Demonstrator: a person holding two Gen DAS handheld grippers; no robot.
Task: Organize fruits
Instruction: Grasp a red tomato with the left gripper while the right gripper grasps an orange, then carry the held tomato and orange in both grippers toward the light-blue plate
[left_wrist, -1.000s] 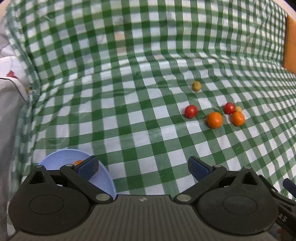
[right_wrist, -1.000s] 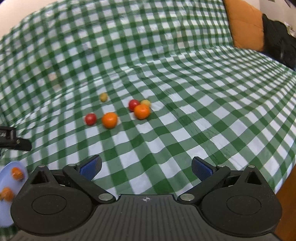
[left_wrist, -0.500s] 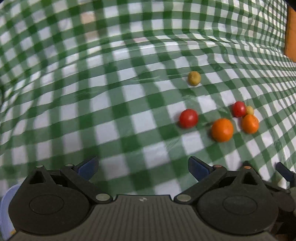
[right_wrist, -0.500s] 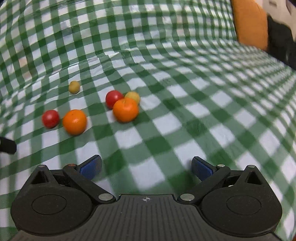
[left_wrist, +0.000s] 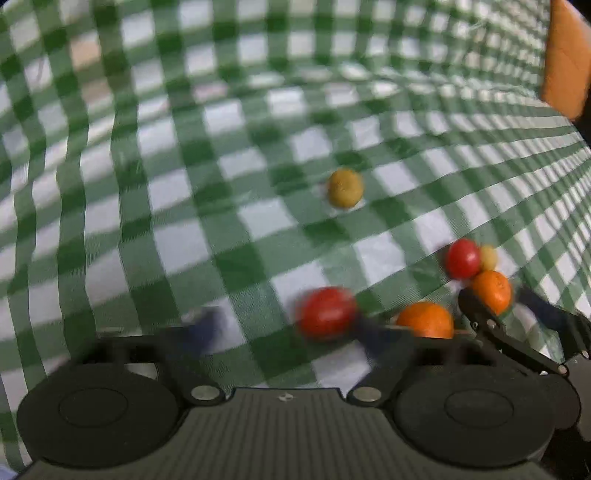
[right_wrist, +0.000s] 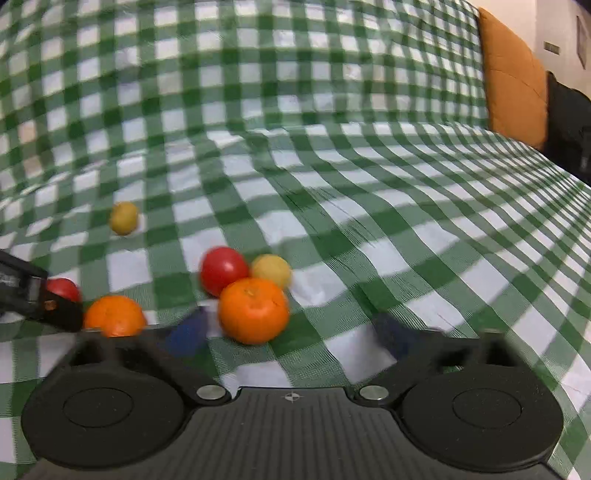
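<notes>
- Surface: green-and-white checked cloth (right_wrist: 369, 221), draped and slightly rumpled. Loose fruit sits in a shallow dip, which probably keeps it from rolling off.
- Left hand-held gripper (left_wrist: 284, 325): jaws have just been closing, blurred by motion. A red tomato (left_wrist: 327, 312) lies between the fingers, nearer the right one. Whether the pads already press on it I cannot tell; it rests on the cloth.
- Right hand-held gripper (right_wrist: 291, 332): jaws have just been closing, also blurred. An orange (right_wrist: 253, 310) sits between the fingers, close to the left one; a clear gap remains on its right side, so no grip yet.
- Second orange (right_wrist: 114, 315) lies between the two grippers, just beside the left one's finger.
- Second red tomato (right_wrist: 223, 269) and a pale yellow fruit (right_wrist: 271, 271) touch the orange from behind; closing on it may nudge them.
- Small olive-yellow fruit (left_wrist: 345, 187) lies apart, further back.
- Judgement: both grippers are picking at once, one fruit each. No container in view.
</notes>
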